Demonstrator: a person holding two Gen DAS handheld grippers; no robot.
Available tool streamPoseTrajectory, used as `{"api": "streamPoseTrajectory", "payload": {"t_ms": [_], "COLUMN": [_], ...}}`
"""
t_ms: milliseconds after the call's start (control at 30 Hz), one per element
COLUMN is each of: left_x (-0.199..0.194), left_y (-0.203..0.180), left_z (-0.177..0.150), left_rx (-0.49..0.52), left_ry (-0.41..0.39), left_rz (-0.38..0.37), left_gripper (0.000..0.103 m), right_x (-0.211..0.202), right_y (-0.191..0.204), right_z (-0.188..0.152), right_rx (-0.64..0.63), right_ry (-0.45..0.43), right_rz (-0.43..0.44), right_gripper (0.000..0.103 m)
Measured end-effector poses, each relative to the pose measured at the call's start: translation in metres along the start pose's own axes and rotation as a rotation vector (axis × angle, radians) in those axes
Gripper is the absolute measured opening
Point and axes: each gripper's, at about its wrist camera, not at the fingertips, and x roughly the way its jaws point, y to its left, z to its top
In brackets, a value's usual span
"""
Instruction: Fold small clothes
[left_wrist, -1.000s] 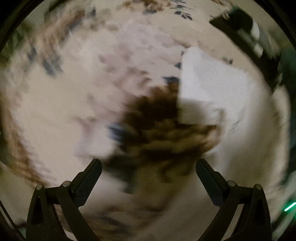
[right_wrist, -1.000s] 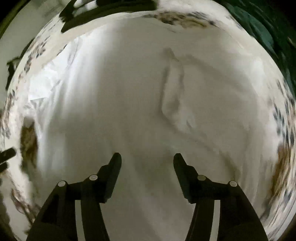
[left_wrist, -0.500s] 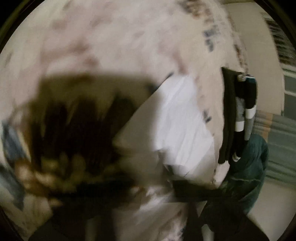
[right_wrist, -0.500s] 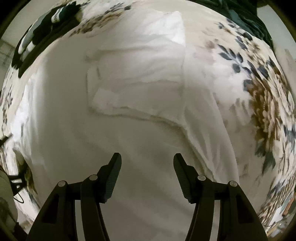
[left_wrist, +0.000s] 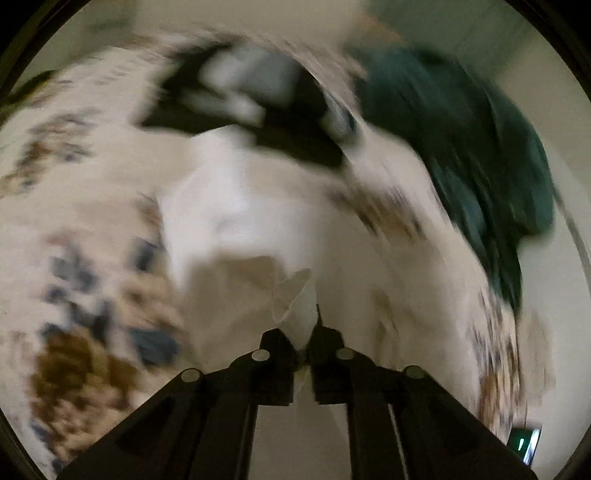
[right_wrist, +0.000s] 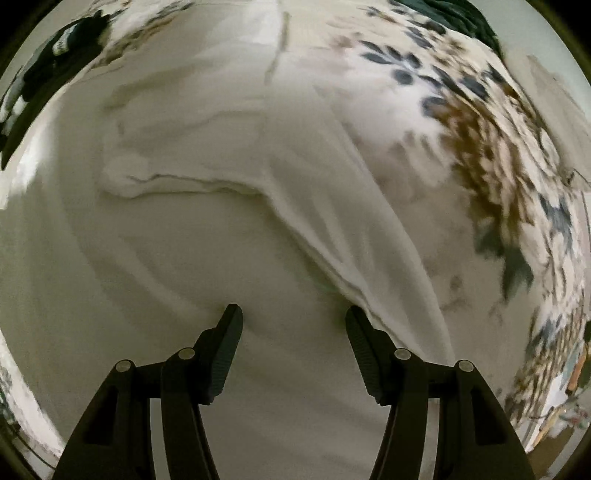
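Between the pressed-together fingers of the left gripper (left_wrist: 304, 345), a corner of the white garment (left_wrist: 258, 206) is pinched, the cloth trailing ahead over the floral bedspread (left_wrist: 74, 229). Under the right gripper (right_wrist: 293, 325), spread wide, the same garment lies creased, fingertips near a fold.

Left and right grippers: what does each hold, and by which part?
Left gripper pinches the white garment by a bunched edge fold. Right gripper holds nothing, open over it.
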Motion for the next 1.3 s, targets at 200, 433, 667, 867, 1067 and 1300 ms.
{"api": "streamPoseTrajectory", "payload": {"t_ms": [200, 433, 667, 867, 1067, 1300], "left_x": [-0.006, -0.01, 0.064, 0.037, -0.008, -0.047], "left_y": [0.008, 0.051, 0.028, 0.014, -0.003, -0.047], "left_z": [-0.022, 0.0, -0.022, -0.047, -0.04, -0.041], "left_rx": [-0.02, -0.02, 0.223, 0.216, 0.136, 0.116], "left_ry": [0.109, 0.052, 0.238, 0.218, 0.107, 0.051], "left_rz": [-0.011, 0.223, 0.337, 0.323, 0.357, 0.385], "left_gripper": [0.099, 0.1, 0.1, 0.1, 0.1, 0.1], "right_x": [-0.009, -0.026, -0.032, -0.044, -0.06, -0.097], "right_y": [-0.032, -0.048, -0.045, -0.042, -0.055, -0.084], "right_z": [-0.026, -0.049, -0.061, -0.08, -0.102, -0.14], "right_rx": [0.033, 0.028, 0.013, -0.054, -0.152, -0.247], "right_ry": [0.014, 0.013, -0.013, -0.058, -0.062, -0.089], "right_rz": [0.039, 0.078, 0.048, -0.009, 0.006, 0.125], "right_gripper": [0.061, 0.061, 0.061, 0.078, 0.097, 0.097]}}
